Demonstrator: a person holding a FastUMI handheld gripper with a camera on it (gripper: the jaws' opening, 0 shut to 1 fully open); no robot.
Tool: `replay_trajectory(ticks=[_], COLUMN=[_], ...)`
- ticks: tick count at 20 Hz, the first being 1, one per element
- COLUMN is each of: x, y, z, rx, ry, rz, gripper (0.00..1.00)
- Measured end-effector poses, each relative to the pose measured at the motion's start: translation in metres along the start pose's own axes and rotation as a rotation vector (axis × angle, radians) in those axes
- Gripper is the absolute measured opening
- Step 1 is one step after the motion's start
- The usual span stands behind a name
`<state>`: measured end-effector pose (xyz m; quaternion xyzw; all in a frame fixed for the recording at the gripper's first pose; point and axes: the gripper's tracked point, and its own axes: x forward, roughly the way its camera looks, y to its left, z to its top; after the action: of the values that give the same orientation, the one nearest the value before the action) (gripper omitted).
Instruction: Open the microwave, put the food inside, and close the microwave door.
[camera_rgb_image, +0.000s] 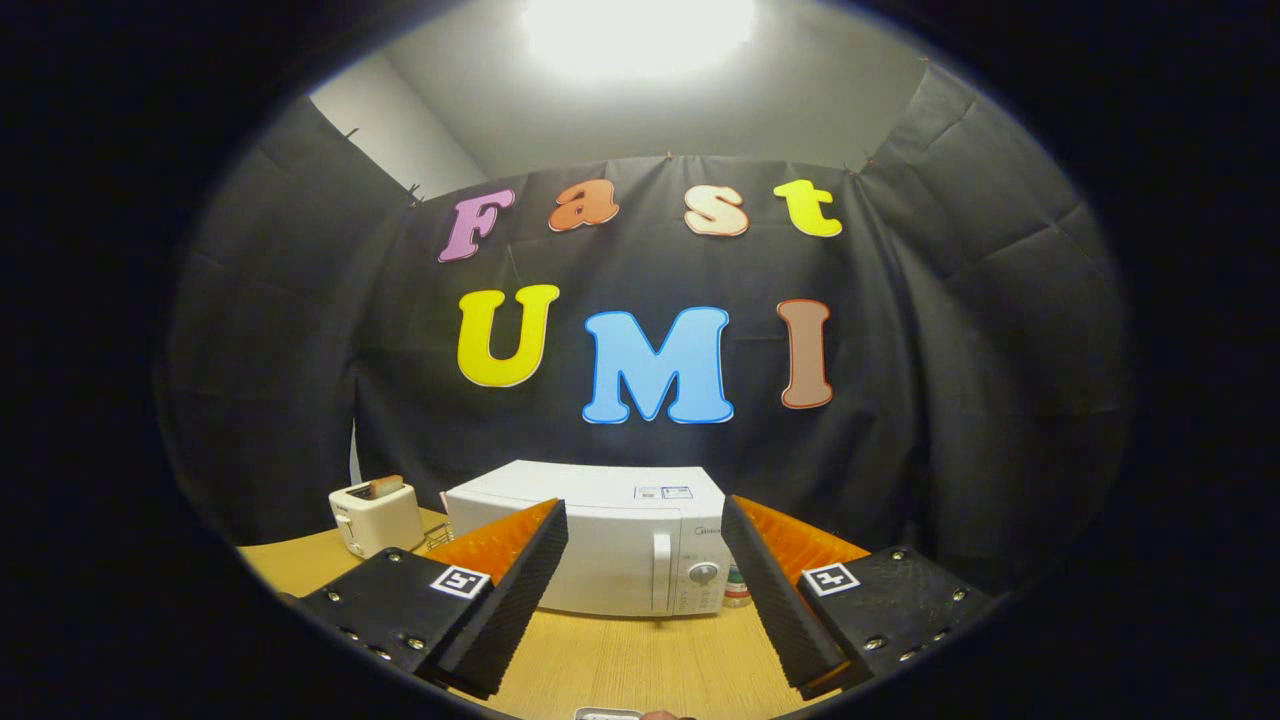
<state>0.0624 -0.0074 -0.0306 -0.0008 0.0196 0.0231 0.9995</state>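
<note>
Lower centre of frame: microwave (600, 550), door shut, rigid; probably best hooked at its vertical handle (661, 570). Tool (645, 600) fingers apart, holding nothing, above worktop (620, 665).

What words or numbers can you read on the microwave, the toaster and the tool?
Sticker on top of the microwave: too small to read.
Brand mark above the dial: blurred, unreadable.
Marks around the dial: too small to read.
Square markers on the tool: patterns, no words.
Toaster: no text that I can make out.
The tool's fingers stand open, with the microwave beyond them.
</note>
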Motion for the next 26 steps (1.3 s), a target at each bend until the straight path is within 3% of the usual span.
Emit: replay_trajectory(ticks=[14, 26], x=[0.121, 0.18], y=[-0.02, -0.021], z=[-0.077, -0.168], rx=[0.002, -0.031], ry=[0.158, 0.364], rz=[0.018, 0.046], gripper=[0.98, 0.98])
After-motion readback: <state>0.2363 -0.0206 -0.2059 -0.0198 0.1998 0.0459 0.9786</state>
